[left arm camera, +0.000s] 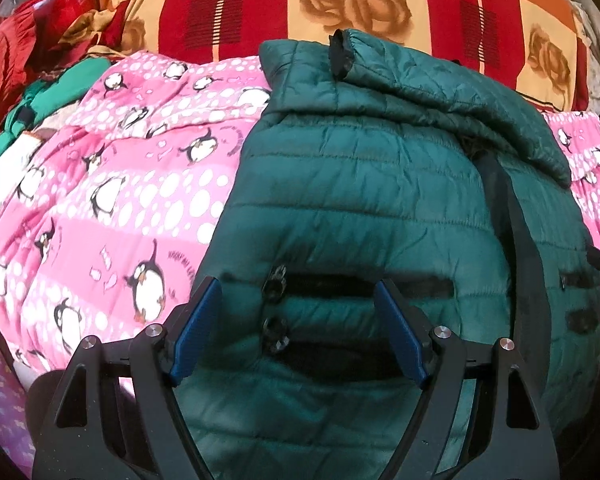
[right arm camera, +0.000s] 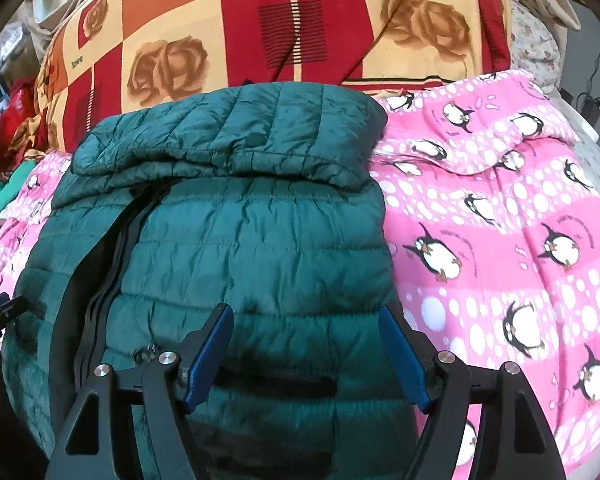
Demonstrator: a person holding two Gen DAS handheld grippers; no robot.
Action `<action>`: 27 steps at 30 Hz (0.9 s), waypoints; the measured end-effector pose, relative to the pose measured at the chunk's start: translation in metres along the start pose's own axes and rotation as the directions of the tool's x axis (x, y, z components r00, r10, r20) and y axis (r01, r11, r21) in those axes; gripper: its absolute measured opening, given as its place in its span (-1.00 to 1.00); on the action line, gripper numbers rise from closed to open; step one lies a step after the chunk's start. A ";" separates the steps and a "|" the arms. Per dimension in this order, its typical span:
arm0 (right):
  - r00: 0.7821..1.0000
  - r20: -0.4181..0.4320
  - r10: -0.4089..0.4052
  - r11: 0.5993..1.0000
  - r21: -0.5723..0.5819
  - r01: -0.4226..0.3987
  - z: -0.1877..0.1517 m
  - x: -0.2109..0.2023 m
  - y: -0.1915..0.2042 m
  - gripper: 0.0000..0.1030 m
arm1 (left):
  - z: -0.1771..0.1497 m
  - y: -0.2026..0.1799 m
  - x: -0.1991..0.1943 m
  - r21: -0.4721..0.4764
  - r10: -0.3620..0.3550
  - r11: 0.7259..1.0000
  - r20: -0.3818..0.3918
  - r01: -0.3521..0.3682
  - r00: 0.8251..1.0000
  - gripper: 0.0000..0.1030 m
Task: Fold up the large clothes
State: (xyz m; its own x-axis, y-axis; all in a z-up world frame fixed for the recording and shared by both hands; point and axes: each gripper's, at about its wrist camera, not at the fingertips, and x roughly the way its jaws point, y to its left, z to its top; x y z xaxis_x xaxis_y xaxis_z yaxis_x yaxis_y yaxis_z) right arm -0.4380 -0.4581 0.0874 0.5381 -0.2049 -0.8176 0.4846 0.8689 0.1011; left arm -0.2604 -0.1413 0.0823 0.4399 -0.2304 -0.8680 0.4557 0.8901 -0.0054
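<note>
A dark green quilted puffer jacket lies flat on a pink penguin blanket, its front up and its black zipper running lengthwise. Both sleeves are folded across the chest; one black cuff shows at the far end. My left gripper is open and empty, hovering over the jacket's hem by the pocket zipper pulls. My right gripper is open and empty over the jacket's other hem corner, next to the blanket. Each gripper's tip shows at the edge of the other view.
A red, orange and cream rose-print blanket lies beyond the jacket. Red and green clothes are piled at the far left. Cables and a plug sit at the far right.
</note>
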 end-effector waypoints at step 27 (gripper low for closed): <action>0.994 -0.092 0.064 0.998 0.024 -0.062 -0.095 -0.039 -0.004 0.42 | -0.070 0.049 -0.026 -0.076 0.003 0.997 -0.054 -0.007 0.999 0.54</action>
State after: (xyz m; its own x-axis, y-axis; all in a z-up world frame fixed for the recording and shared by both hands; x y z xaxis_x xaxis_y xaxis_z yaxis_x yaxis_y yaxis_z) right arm -0.5266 -0.4108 0.0655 0.5023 -0.1069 -0.8581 0.4671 0.8686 0.1653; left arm -0.3032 -0.0644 0.0697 0.3986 -0.2059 -0.8937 0.3924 0.9191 -0.0368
